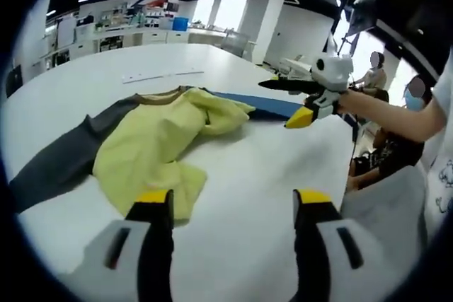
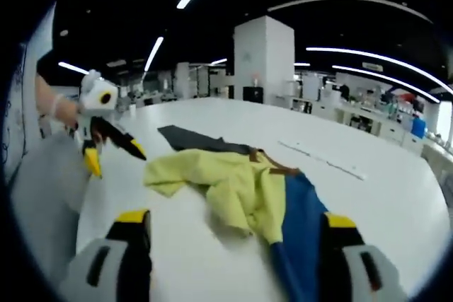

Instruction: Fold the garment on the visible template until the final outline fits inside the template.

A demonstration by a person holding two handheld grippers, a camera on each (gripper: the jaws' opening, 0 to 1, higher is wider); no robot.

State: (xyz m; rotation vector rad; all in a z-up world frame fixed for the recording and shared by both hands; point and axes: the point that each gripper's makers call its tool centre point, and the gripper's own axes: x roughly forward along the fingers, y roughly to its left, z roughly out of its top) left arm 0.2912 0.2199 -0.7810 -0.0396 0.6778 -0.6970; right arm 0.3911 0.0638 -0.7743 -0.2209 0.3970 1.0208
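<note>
A broad white table [image 1: 233, 196] fills the room's foreground. On it lies a crumpled garment [image 1: 163, 146], mostly yellow with a dark grey sleeve [image 1: 56, 167] and a blue part [image 1: 262, 104]; seen from the right gripper view, the garment [image 2: 233, 182] sits bunched with its blue section [image 2: 301, 224] nearest the right gripper. The left gripper [image 1: 233, 203] hovers just beside the yellow cloth, jaws spread apart and holding nothing. The right gripper [image 2: 233, 221] is likewise released, jaws wide and empty. No template outline can be made out.
</note>
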